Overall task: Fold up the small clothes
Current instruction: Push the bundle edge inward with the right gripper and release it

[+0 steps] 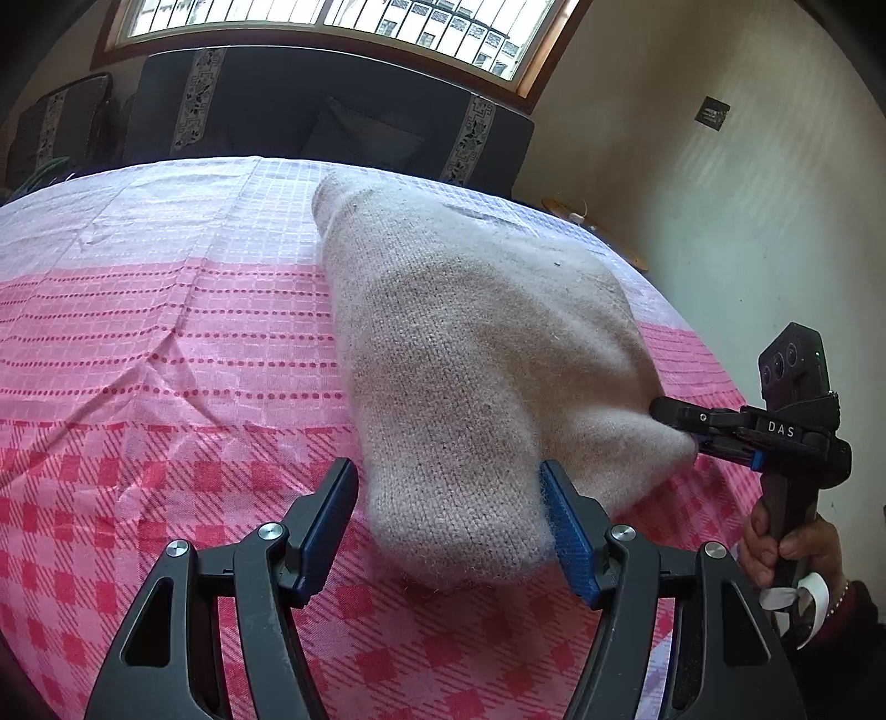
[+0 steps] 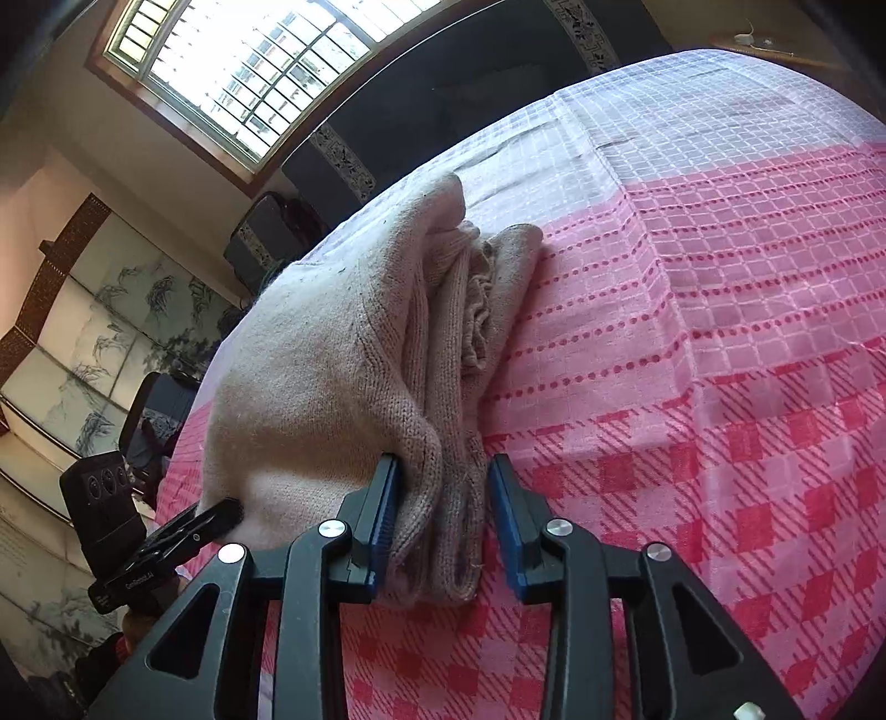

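Beige knit garment (image 1: 476,354) lies folded on the pink checked cloth (image 1: 166,343) covering the worktop; left wrist view: garment runs from near the far edge toward the camera, its near end bulging between the fingers of the left gripper (image 1: 448,526); jaws stand apart; right blue pad touches the knit, left pad just clear of it, so no clamp; right gripper (image 1: 678,429) enters from the right edge, its tips at the garment's right corner, held by a hand (image 1: 775,548) with a dark red sleeve; whether its tips press the fabric cannot be told from this side; dark sofa (image 1: 332,111) and window (image 1: 332,16) behind.

Right wrist view: garment (image 2: 332,360) seen edge-on, several stacked layers showing along its right side; right gripper (image 2: 446,520) jaws partly apart, folded edge between them; left pad against the knit, right pad clear of it; left gripper (image 2: 221,515) at the garment's lower left corner; painted screen panels (image 2: 99,332) at left.
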Demonstrator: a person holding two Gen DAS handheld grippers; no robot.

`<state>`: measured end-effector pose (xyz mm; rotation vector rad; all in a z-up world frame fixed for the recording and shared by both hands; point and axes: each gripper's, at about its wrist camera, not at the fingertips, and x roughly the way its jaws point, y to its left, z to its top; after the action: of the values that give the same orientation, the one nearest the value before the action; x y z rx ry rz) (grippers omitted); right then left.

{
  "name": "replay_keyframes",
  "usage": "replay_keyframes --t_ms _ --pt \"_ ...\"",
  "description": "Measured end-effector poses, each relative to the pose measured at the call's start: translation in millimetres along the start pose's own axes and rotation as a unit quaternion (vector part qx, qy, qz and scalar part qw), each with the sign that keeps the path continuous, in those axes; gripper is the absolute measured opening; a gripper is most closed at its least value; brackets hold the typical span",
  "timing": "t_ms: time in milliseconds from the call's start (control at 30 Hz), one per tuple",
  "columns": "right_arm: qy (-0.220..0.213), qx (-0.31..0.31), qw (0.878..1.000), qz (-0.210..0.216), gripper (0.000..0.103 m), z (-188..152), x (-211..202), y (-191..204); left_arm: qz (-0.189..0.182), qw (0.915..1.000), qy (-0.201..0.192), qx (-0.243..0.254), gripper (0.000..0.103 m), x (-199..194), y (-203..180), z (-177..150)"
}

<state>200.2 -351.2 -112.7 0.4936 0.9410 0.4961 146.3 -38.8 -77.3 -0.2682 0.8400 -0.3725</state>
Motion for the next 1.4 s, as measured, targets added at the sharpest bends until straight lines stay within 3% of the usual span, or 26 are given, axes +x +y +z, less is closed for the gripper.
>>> replay_keyframes --t_ms 133,233,300,567,1000,1400 --pt "-0.034 0.005 0.999 0.01 0.037 1 -19 2 0.043 0.9978 -0.031 0.04 0.068 -18 -15 4" --pt "-0.03 0.005 1.0 0.006 0.052 5 -19 5 0.097 0.991 -0.045 0.081 0.075 -25 -26 10" --pt "-0.024 0.001 1.0 0.007 0.055 9 -15 8 0.124 0.9853 -0.054 0.104 0.08 -25 -32 13" --pt "-0.009 -0.001 1.0 -0.006 0.063 13 1 10 0.175 0.9721 -0.06 0.144 0.082 -16 -39 21" --pt "0.007 -0.009 1.0 0.0 0.068 15 20 12 0.203 0.9634 -0.056 0.165 0.093 7 -35 35" --pt "0.019 -0.028 0.999 0.021 0.071 18 30 20 0.2 0.9638 -0.047 0.17 0.099 25 -33 42"
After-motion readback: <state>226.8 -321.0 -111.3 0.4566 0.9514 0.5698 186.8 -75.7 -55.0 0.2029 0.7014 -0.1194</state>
